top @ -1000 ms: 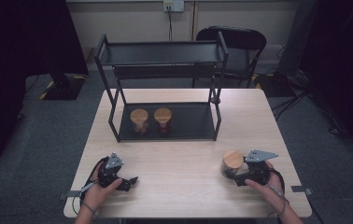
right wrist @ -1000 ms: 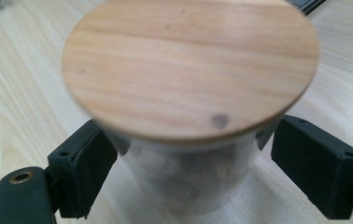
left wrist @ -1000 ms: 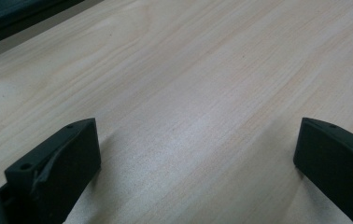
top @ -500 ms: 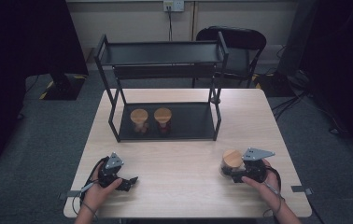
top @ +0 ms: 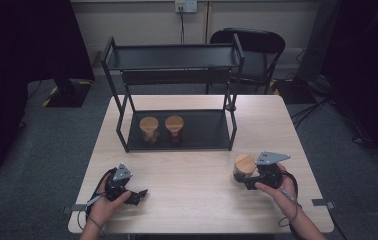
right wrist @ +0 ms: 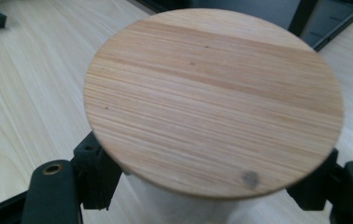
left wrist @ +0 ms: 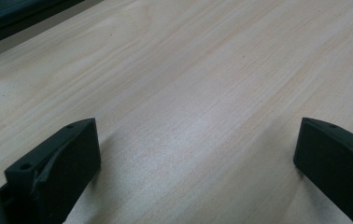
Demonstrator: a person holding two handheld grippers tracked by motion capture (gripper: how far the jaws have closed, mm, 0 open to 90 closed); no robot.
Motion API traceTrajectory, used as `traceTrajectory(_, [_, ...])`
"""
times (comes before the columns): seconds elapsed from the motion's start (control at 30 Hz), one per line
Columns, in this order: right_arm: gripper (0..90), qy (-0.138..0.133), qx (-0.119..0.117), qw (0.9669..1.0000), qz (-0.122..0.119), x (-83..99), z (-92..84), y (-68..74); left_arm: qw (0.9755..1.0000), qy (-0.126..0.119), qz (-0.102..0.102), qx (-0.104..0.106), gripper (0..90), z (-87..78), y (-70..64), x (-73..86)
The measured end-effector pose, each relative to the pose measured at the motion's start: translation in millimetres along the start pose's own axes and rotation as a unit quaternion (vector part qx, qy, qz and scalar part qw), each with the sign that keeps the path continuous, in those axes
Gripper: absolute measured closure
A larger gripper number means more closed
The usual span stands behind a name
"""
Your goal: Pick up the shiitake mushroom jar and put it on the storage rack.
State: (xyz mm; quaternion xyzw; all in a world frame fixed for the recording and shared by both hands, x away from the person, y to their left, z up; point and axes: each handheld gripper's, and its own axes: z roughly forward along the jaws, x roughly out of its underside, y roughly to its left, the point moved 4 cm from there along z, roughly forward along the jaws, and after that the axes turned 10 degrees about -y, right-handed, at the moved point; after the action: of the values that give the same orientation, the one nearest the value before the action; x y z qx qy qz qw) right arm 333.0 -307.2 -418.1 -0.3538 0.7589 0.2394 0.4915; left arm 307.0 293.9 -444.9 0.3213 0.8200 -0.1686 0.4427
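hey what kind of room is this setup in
Probably a lab or office workspace set up for recording: a light wooden table on grey carpet, a black two-tier metal rack holding lidded jars, and a wall socket with cables behind.

High view: overhead, faces forward-down, far, whole table [top: 192, 200]. Gripper views: low, very close along own jaws, direction perhaps toward rack [top: 177, 80]. Shared: wooden tabletop.

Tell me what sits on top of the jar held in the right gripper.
A round wooden lid caps the jar, clamped in the right gripper. The lid's wide disc covers the mouth, so the contents cannot be seen; a pale wall shows just beneath it.
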Motion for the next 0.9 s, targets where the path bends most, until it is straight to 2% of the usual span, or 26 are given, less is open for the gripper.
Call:
traceTrajectory(0.3, [25.5, 0.006, -0.016, 0.9998, -0.015, -21.1, 22.1, 4.1, 1.0000, 0.000, 0.000, 0.000, 0.2, 0.0, 0.0, 0.0])
traceTrajectory(0.63, [25.5, 0.010, -0.028, 0.9995, -0.014, -31.9, 41.2, 6.3, 1.0000, 0.000, 0.001, 0.000, 0.2, 0.0, 0.1, -0.1])
traceTrajectory(0.9, [25.5, 0.010, -0.027, 0.9995, -0.012, -37.6, 53.7, 7.5, 1.0000, 0.000, 0.000, 0.000, 0.2, 0.0, 0.0, 0.0])
